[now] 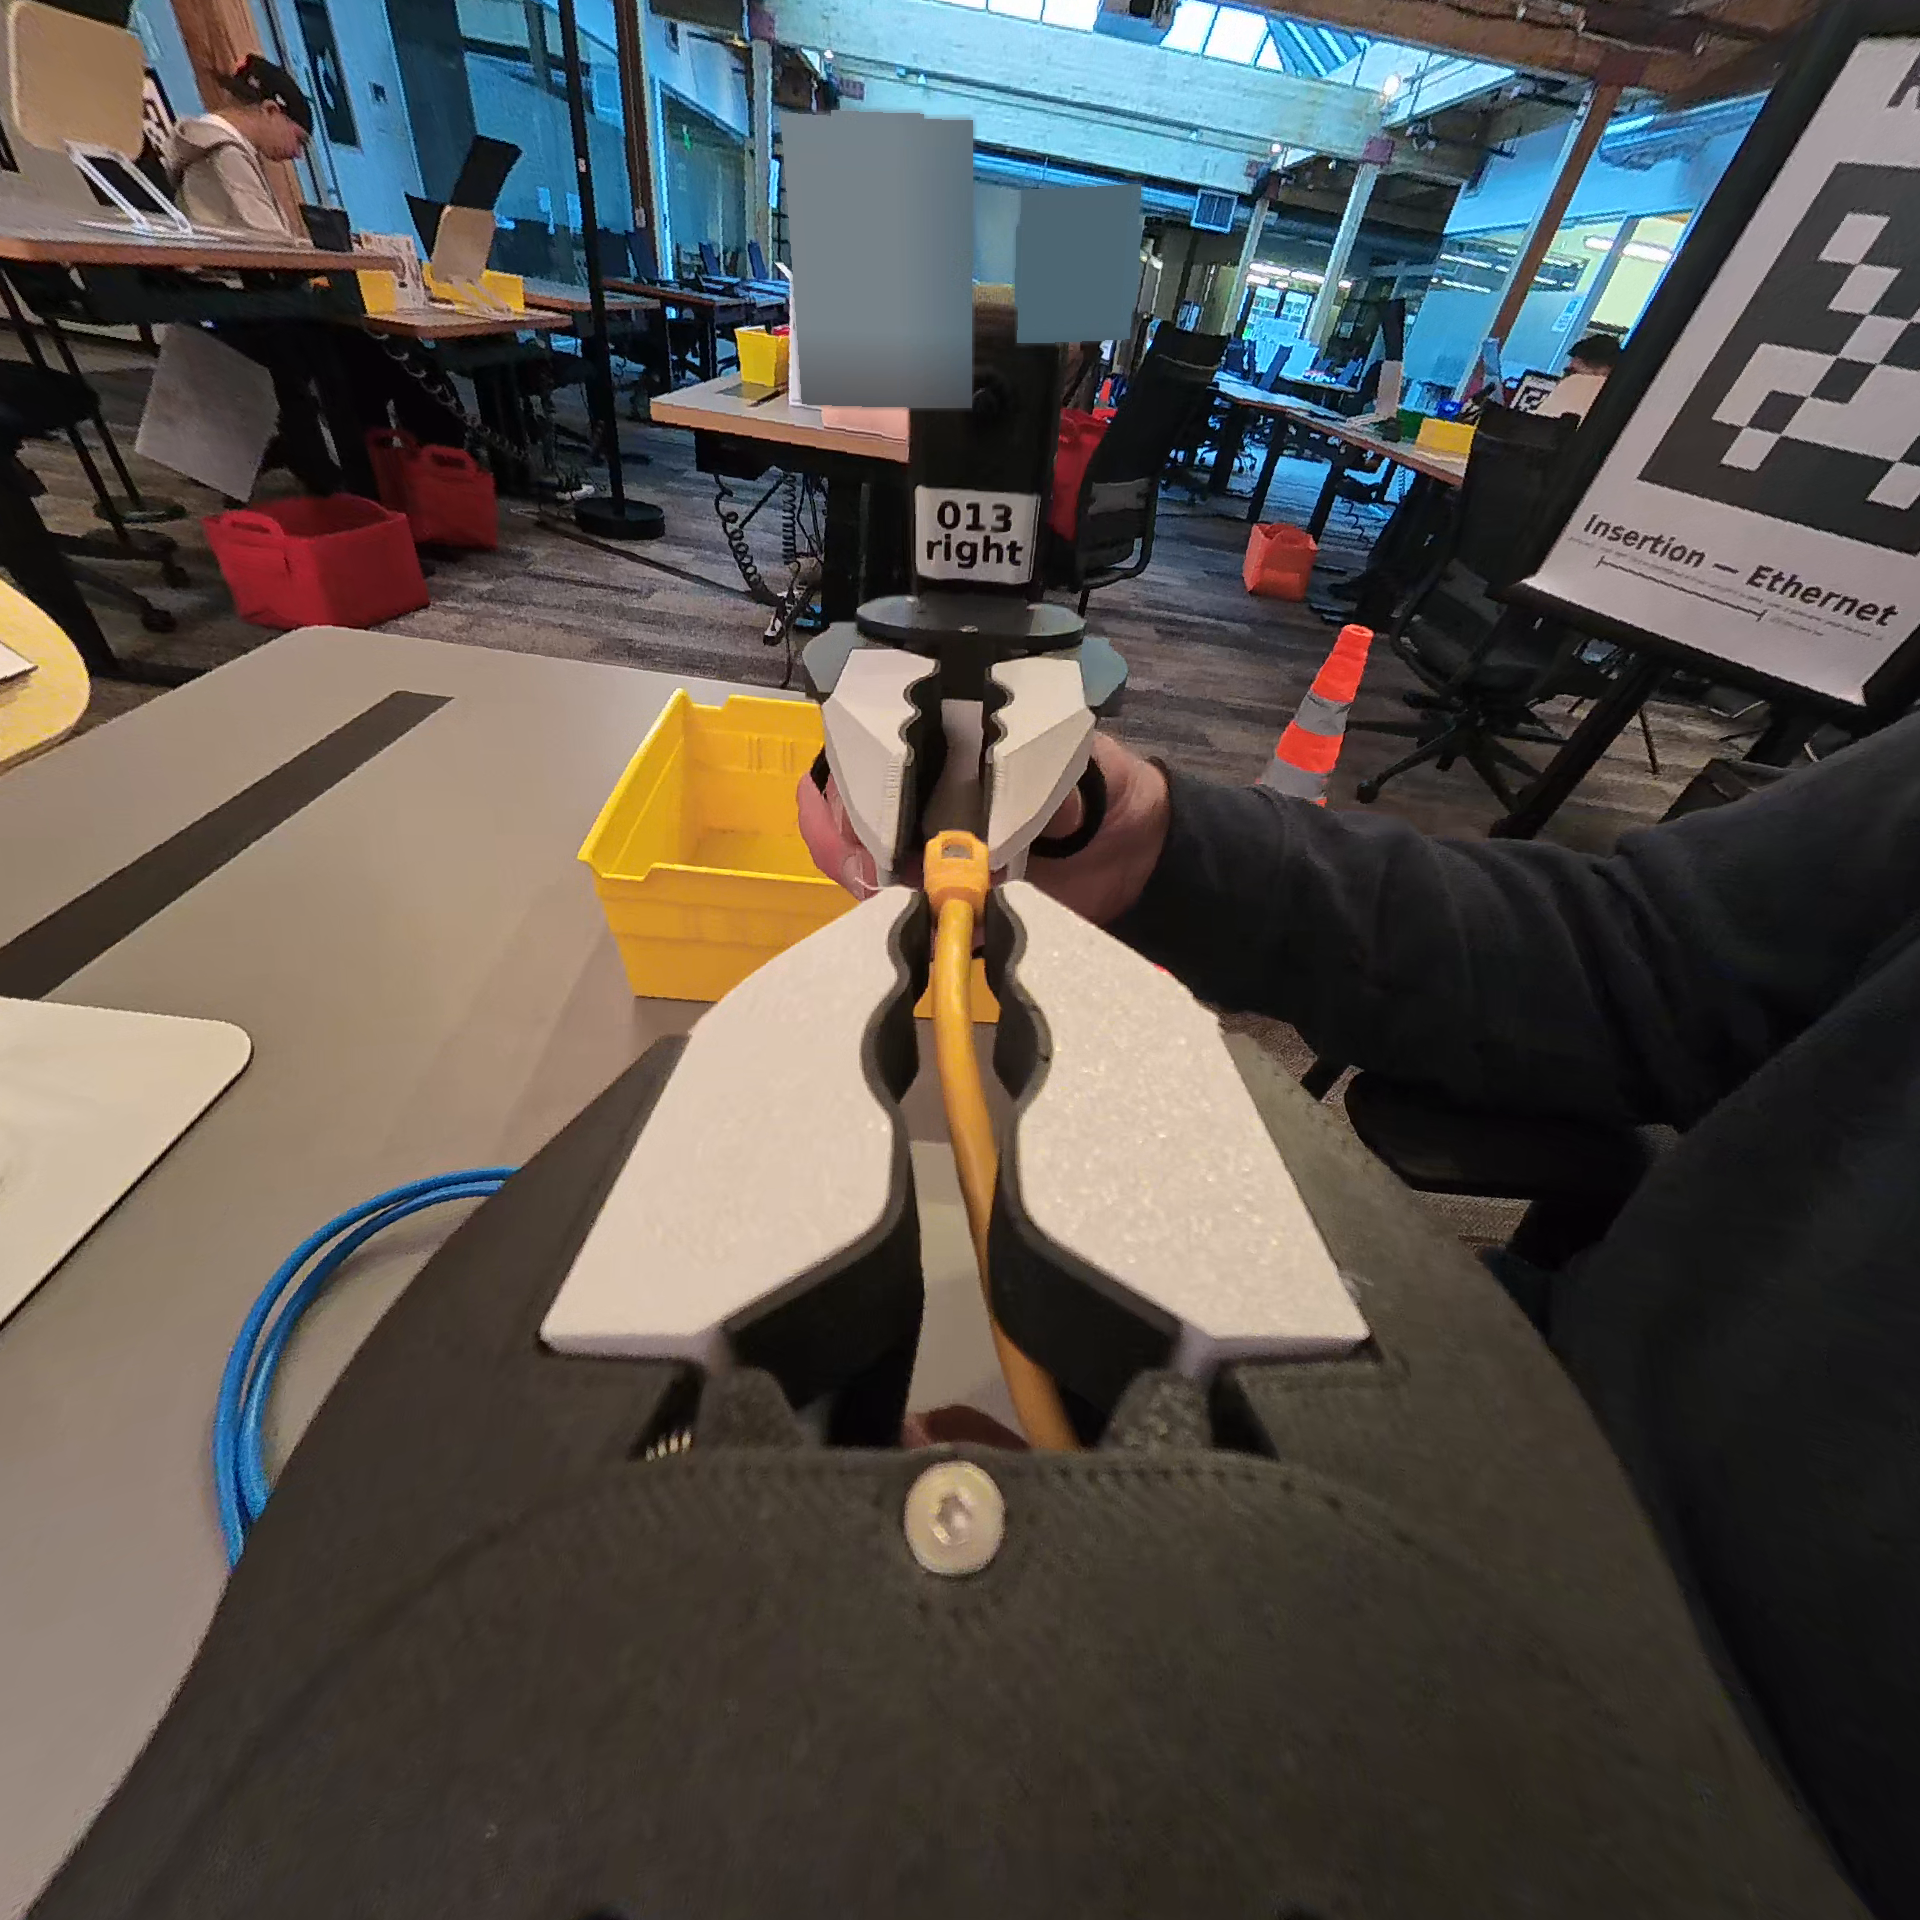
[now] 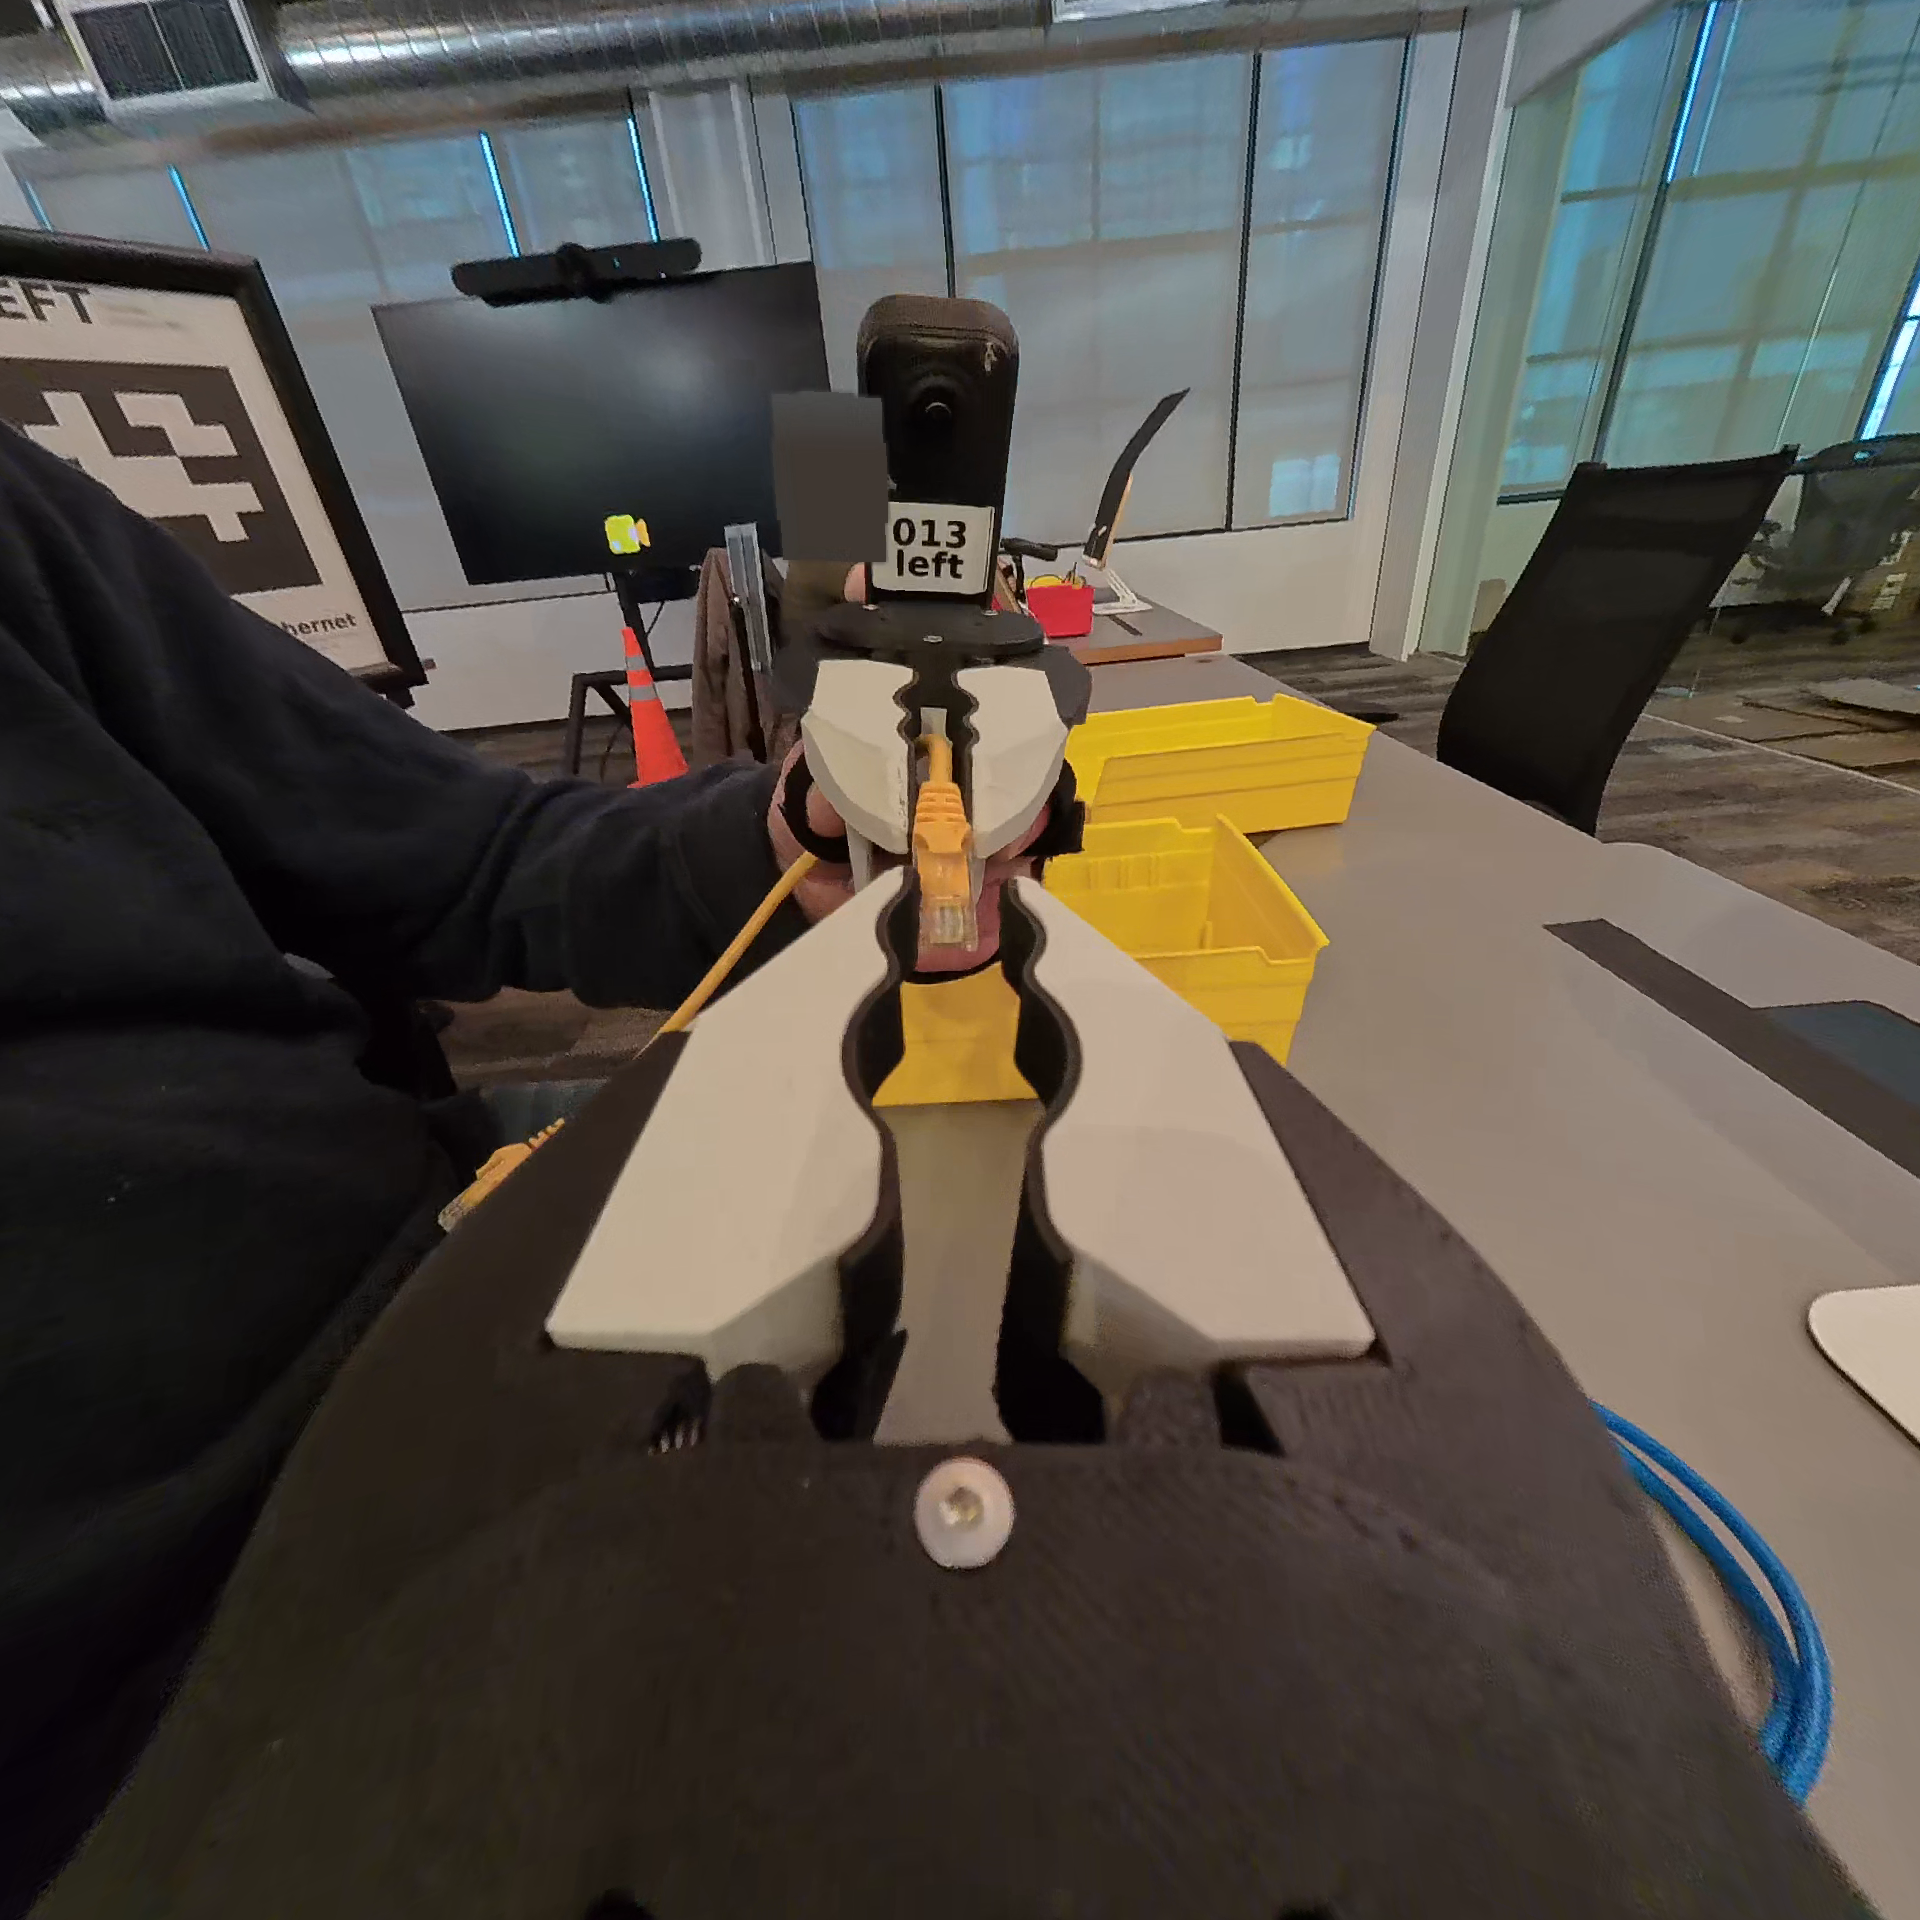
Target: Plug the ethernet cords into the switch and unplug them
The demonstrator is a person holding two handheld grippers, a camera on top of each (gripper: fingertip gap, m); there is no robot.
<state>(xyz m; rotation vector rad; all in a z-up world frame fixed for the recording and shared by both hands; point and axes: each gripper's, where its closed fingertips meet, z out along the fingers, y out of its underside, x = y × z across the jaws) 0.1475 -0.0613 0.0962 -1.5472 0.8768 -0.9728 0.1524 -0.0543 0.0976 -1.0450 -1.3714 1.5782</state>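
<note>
Grey bench [image 1: 312, 935] stretches under both of your hands, with an open office of desks, chairs and an orange cone [image 1: 1320, 717] behind it. Your left claw [image 1: 951, 914] is pinching the yellow ethernet cord [image 1: 961, 1091] just behind its plug [image 1: 954, 862]; the cord runs back between the fingers toward the camera, and the plug sticks out past the fingertips. Your right claw [image 2: 951, 914] faces it nose to nose, its fingers slightly spread with the plug [image 2: 943, 883] sitting in the gap at their tips. Whether those tips actually touch the plug, you cannot tell from either view. From the right wrist view, the yellow cord [image 2: 727, 956] trails down from the left claw [image 2: 940, 821] past your dark sleeve [image 2: 520, 873]. A yellow bin [image 1: 707, 842] sits on the bench just behind the two claws, with a second yellow bin [image 2: 1226, 758] farther back. Coiled blue cable [image 1: 270, 1351] lies on the bench beside your left claw, near a white pad [image 1: 94, 1122]. No switch shows in either view.
</note>
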